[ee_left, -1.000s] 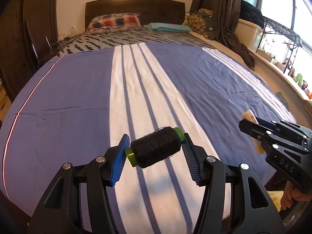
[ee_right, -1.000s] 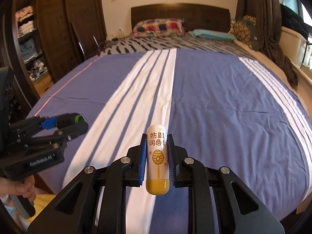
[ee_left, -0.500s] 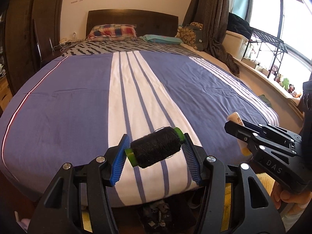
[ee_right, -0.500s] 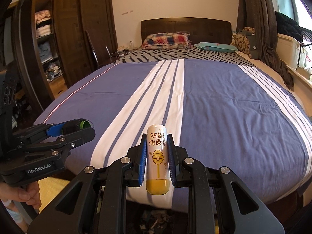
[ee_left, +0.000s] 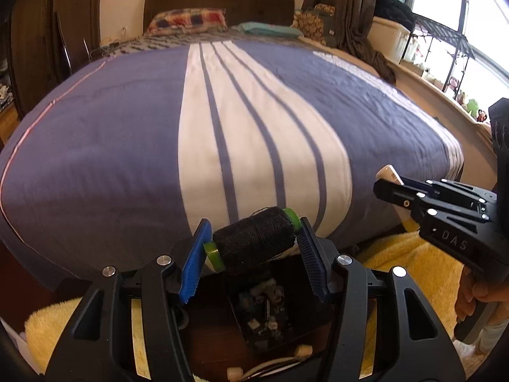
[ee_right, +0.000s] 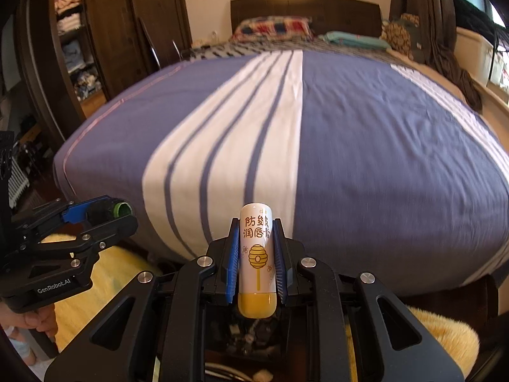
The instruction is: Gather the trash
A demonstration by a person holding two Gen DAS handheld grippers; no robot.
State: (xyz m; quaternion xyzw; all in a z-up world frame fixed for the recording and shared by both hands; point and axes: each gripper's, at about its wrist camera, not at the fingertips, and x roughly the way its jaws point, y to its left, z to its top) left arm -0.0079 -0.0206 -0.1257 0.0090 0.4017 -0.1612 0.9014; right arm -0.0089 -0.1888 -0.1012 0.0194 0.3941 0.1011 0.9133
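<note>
My left gripper [ee_left: 253,248] is shut on a spool of black thread [ee_left: 254,243] with green ends, held crosswise between the blue pads. It hangs past the foot of the bed, above a dark bin [ee_left: 270,312] holding small bits of trash. My right gripper [ee_right: 255,254] is shut on a white and yellow lip balm tube [ee_right: 256,254] with a beehive print, held upright. The right gripper also shows in the left wrist view [ee_left: 423,203]; the left gripper shows in the right wrist view [ee_right: 79,222] at the lower left.
A bed with a purple cover with white stripes [ee_left: 222,121] fills the view ahead. Pillows [ee_left: 187,20] lie at the headboard. A yellow fluffy rug [ee_left: 407,254] lies on the floor by the bin. A wardrobe [ee_right: 95,31] stands left, a window ledge [ee_left: 445,95] right.
Both grippers have pulled back from over the bed to past its foot edge, still holding their objects. The floor, rug and bin have come into view below them.
</note>
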